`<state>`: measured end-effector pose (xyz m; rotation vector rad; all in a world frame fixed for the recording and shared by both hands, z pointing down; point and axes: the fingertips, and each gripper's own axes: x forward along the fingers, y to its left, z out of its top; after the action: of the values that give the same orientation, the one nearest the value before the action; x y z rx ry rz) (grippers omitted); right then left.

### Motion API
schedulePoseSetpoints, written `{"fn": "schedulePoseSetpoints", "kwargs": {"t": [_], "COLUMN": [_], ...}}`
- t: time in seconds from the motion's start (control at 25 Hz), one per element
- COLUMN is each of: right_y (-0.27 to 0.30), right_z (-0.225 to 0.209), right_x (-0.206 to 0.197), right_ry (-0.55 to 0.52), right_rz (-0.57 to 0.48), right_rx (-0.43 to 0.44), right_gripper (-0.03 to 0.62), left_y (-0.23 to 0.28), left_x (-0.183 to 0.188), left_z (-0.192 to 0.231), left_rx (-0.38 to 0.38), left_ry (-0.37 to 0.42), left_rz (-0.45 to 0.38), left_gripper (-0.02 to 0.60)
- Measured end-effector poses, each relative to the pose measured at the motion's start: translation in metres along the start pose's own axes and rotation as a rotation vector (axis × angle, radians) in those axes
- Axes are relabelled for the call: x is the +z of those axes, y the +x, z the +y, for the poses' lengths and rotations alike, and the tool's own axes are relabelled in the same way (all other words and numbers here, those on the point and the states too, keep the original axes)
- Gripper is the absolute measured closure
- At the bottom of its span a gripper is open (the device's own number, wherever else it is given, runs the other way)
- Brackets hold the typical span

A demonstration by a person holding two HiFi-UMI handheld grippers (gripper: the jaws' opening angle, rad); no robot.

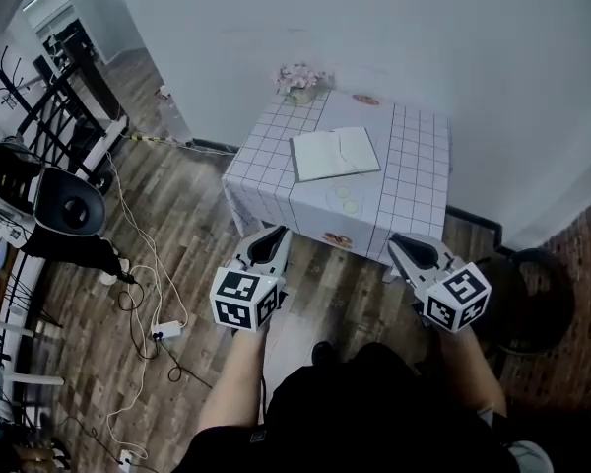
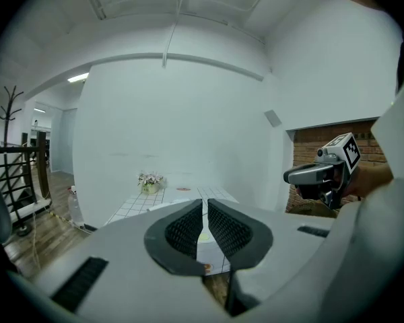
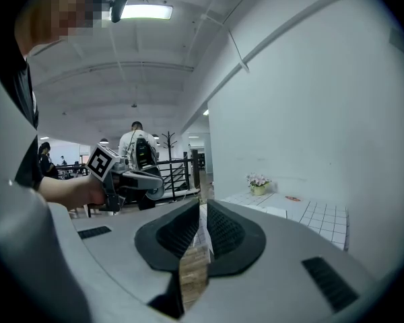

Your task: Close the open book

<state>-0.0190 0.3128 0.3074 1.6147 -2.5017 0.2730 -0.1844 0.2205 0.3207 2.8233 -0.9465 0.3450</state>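
Observation:
The open book lies flat, pages up, on a small table covered with a white grid cloth against the wall. Both grippers are held over the wooden floor, short of the table's front edge, and touch nothing. In the head view my left gripper is at the left and my right gripper at the right. In the left gripper view the left gripper has its pads close together with nothing between them. In the right gripper view the right gripper shows a narrow slit between its pads, also empty.
A small pot of flowers stands at the table's back left corner. Cables and a power strip trail over the floor at left, near a round black device and a metal rack. A dark round seat stands at right.

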Motion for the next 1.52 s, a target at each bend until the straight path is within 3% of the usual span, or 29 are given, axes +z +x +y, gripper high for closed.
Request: {"fn": "schedulePoseSetpoints", "kwargs": {"t": [0.28,0.52,0.88,1.16,1.52], "right_y": [0.047,0.108,0.206,0.261,0.311], "right_z": [-0.027,-0.073,-0.168,-0.167,-0.154], "right_x": [-0.017,-0.027,-0.016,-0.041,-0.077], "right_ry": [-0.012,-0.052,-0.197,-0.278,-0.343], "right_rz": [0.068,0.146,0.228,0.330,0.456], "right_rx": [0.022,0.128,0.300,0.413,0.369], "right_gripper": [0.542,0.484,0.400,0.382,0.370], "left_y": [0.037,0.086,0.193,0.215,0.221], "left_x": [-0.009,-0.010,0.019,-0.001,-0.040], "left_z": [0.034,0.074,0.115,0.136,0.172], "left_rx": [0.019,0.104,0.233,0.252,0.191], "left_ry": [-0.023,-0.062,-0.107,-0.130,-0.188], "left_rz": [0.035,0.048,0.047,0.096,0.150], "left_gripper": [0.549,0.549,0.549,0.549,0.549]}}
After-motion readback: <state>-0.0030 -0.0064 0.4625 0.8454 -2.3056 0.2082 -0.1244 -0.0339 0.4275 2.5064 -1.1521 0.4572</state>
